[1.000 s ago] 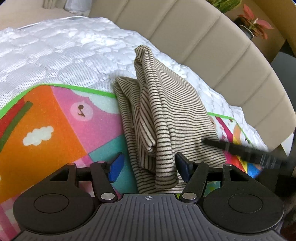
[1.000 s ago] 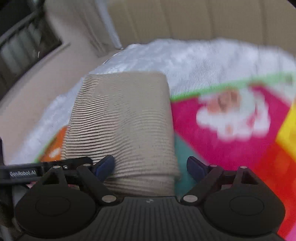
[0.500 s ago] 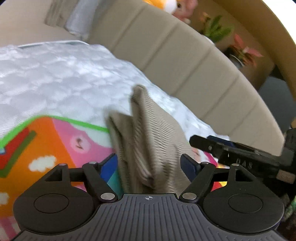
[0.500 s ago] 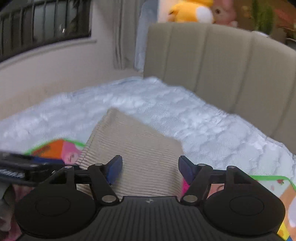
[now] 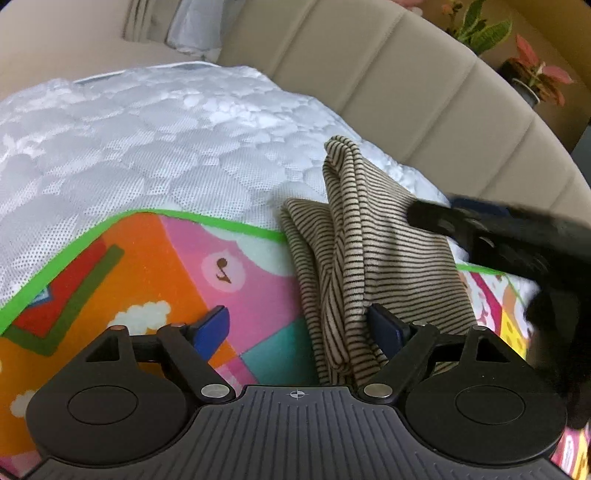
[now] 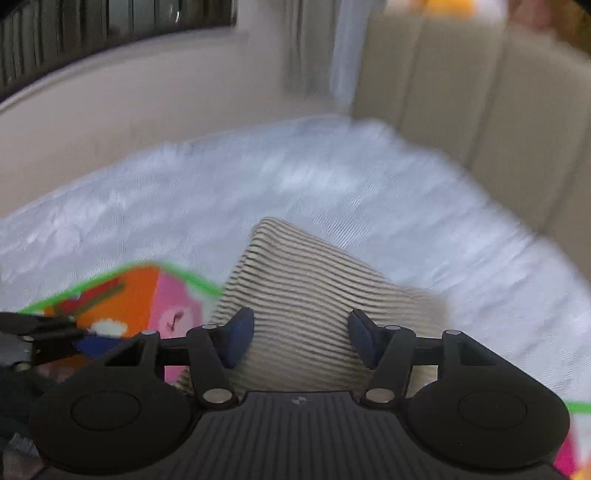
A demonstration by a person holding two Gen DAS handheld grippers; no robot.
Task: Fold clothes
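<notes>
A beige, dark-striped garment lies folded in a thick bundle across the far edge of the play mat and onto the mattress. My left gripper is open, low over the mat; its right fingertip rests against the garment's near edge. In the left wrist view my right gripper is a blurred dark shape over the garment's right side. In the right wrist view the right gripper is open, its fingers straddling the striped garment from above. My left gripper shows at the left edge there.
A colourful play mat with a green border covers the white quilted mattress. A beige padded headboard rises behind, with potted plants beyond it. A beige wall and dark window railing stand to the left.
Both grippers swung about over the folded garment. The left gripper has shifted left, so the garment now sits at its right finger. The garment stays folded in place.
</notes>
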